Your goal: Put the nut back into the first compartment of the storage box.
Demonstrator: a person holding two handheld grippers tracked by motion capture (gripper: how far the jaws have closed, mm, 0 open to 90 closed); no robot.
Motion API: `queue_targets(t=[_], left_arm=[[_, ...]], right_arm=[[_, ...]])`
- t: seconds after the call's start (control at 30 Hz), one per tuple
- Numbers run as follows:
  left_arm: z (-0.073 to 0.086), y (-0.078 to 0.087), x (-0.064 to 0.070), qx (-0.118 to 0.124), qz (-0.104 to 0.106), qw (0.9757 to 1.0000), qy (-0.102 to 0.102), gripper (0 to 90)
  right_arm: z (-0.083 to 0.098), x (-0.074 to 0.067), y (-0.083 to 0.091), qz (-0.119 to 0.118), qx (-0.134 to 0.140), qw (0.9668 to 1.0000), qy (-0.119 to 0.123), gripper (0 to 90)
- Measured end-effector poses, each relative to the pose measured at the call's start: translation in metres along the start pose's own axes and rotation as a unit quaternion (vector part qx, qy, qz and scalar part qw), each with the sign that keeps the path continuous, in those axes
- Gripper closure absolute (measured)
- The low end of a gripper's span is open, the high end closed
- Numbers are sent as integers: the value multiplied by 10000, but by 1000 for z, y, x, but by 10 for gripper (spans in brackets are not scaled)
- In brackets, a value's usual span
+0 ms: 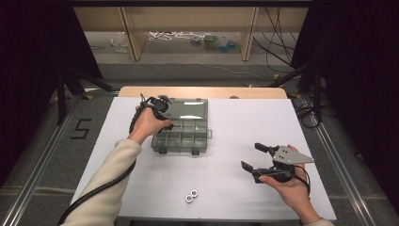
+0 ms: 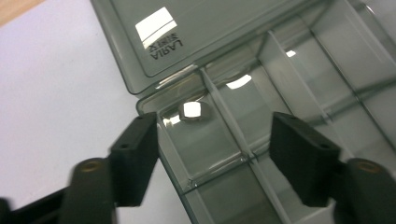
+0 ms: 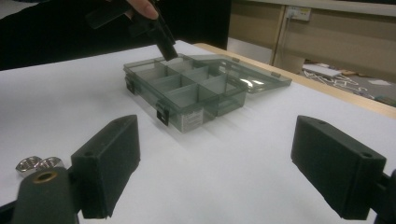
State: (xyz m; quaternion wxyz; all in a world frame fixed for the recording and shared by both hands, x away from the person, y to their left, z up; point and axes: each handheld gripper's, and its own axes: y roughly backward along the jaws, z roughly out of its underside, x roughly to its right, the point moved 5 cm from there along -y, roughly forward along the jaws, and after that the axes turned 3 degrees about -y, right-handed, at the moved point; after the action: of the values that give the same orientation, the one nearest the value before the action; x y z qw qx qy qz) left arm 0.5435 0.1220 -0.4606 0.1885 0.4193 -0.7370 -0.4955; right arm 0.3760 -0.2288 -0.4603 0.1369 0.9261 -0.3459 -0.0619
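Nut [image 2: 190, 111] sitting in organizer box [image 1: 181, 141] corner compartment; left hand-held gripper [image 2: 215, 140] hovering wide open, empty; two nuts [image 1: 191, 196] waiting on table [image 1: 226, 188].

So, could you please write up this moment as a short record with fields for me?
work in hand: sorting metal nuts into a compartment box
box: smoky clear organiser box, lid open and laid flat behind it
left gripper: jaws open over the box's corner compartment, nothing between them
nut in box: one nut lying in that corner compartment
right gripper: open, empty, held apart from the box
loose nuts: two nuts side by side on the white table near its front edge
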Motion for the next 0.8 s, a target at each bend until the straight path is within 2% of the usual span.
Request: queue_targets(t=[0.1, 0.13, 0.17, 0.2, 0.23, 0.33, 0.37, 0.43, 0.53, 0.57, 0.6, 0.67, 0.7, 0.77, 0.8], left_arm=[[4, 5, 9, 1, 100, 9998, -180, 219], [5, 7, 13, 38, 126, 9997, -224, 216], [6, 8, 15, 71, 126, 9996, -238, 204], [7, 12, 19, 68, 179, 9991, -366, 197], [8, 13, 22, 108, 206, 9991, -368, 192], [11, 22, 34, 165, 265, 9981, -535, 185], [12, 25, 38, 158, 298, 9975, -629, 182], [15, 31, 49, 180, 421, 9960, -771, 183], [23, 41, 65, 122, 534, 9932, -1025, 183], [24, 40, 70, 190, 590, 9941, -894, 186], [27, 43, 74, 127, 597, 9927, -1041, 187], [31, 45, 82, 198, 594, 9919, -1105, 191], [33, 46, 85, 262, 616, 9897, -1264, 191], [36, 48, 92, 349, 616, 9899, -1225, 206], [38, 48, 97, 436, 599, 9909, -1127, 209]], right_arm=[[0, 0, 1, 3, -4, 10000, -36, 165], [0, 0, 1, -3, -23, 10000, -47, 165], [0, -2, -1, -77, 95, 9998, -156, 165], [-1, 0, -2, -46, 174, 9998, -35, 165], [-1, 0, -2, -36, 205, 9998, -38, 165], [0, -2, -1, -87, 95, 9998, -160, 165], [-1, 0, 1, 6, 0, 10000, -36, 165], [-1, -1, -1, 10, 126, 9999, -43, 165], [-2, 0, -1, 0, 139, 9999, -29, 165], [-1, 0, -1, 2, 131, 9999, -31, 164], [-1, 0, -2, 26, 146, 9999, -32, 165], [-1, -1, -2, 9, 139, 9999, -15, 165], [-1, -1, -2, -4, 132, 9999, -11, 165], [-2, -1, -2, 12, 147, 9999, -21, 165], [-2, -1, -2, 14, 145, 9999, -23, 165]])
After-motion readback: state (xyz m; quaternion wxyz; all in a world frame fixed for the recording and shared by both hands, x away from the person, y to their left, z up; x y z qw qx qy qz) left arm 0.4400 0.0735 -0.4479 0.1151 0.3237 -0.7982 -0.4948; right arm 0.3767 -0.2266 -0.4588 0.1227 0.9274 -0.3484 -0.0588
